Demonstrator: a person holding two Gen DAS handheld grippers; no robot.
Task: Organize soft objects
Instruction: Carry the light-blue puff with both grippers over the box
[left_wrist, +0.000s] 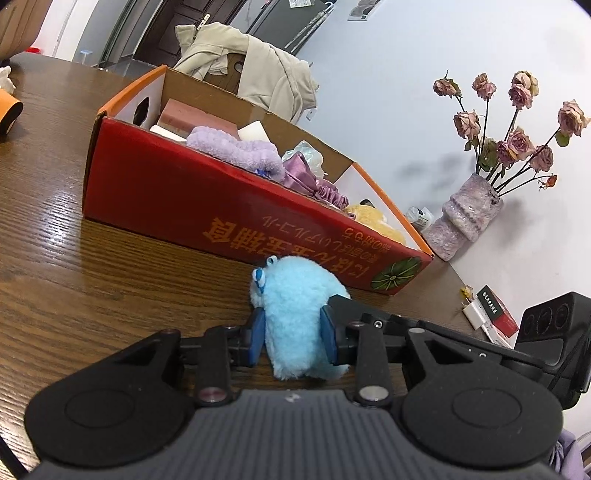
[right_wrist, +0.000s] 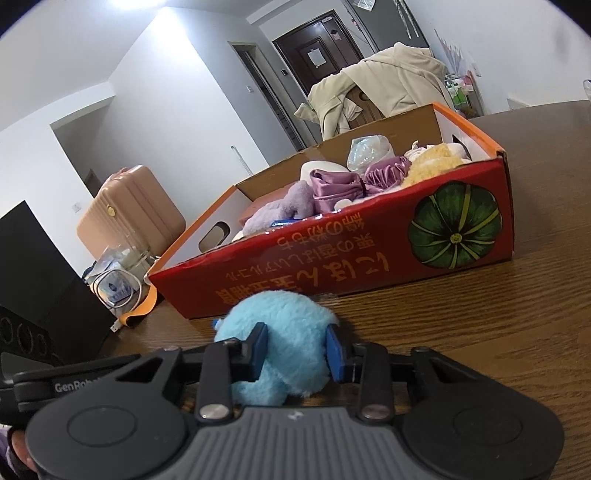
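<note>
A fluffy light-blue plush toy (left_wrist: 295, 291) lies on the brown wooden table (left_wrist: 74, 258) just in front of a red cardboard box (left_wrist: 184, 199). My left gripper (left_wrist: 293, 326) is shut on the toy, its blue pads (left_wrist: 258, 332) pressing into the fur from both sides. In the right wrist view my right gripper (right_wrist: 297, 345) is likewise shut on a light-blue plush toy (right_wrist: 284, 314), apparently the same one. The red box (right_wrist: 332, 251) holds a lilac towel (left_wrist: 236, 147), purple satin cloth (right_wrist: 332, 181) and a yellow plush (right_wrist: 432, 166).
A vase of dried roses (left_wrist: 461, 218) and a small red packet (left_wrist: 498, 314) stand near the wall at the right. A beige coat (left_wrist: 258, 66) hangs on a chair behind the box. A pink suitcase (right_wrist: 129, 210) stands beyond the table.
</note>
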